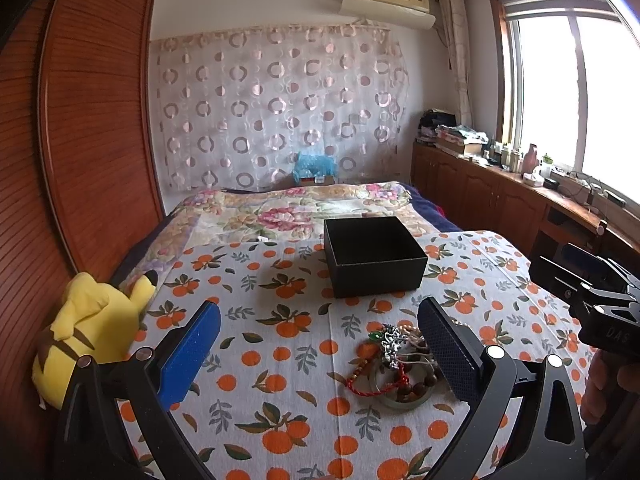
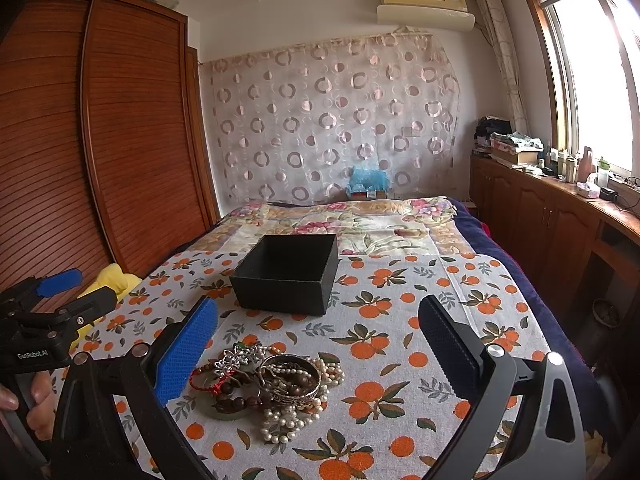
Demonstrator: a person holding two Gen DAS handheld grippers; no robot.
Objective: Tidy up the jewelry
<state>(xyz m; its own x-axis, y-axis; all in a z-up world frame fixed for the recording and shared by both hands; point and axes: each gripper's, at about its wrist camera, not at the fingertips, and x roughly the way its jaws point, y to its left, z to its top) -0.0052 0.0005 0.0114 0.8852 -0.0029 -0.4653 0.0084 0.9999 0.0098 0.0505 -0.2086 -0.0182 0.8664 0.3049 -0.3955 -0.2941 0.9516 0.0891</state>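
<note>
While jewelry pile (image 2: 268, 388) lies near, black box (image 2: 286, 276) behind, unobstructed.

Daylight from blown-out window (image 1: 580, 92) at right; fisheye edges bent, corners dark.

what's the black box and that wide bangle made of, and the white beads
Black box: looks like matte cardboard, with thin straight walls and no sheen. Wide bangle: apparently metal, with dark, patterned, glinting rim. White beads: pearl-like, small, round and glossy; real or imitation cannot be told.
</note>
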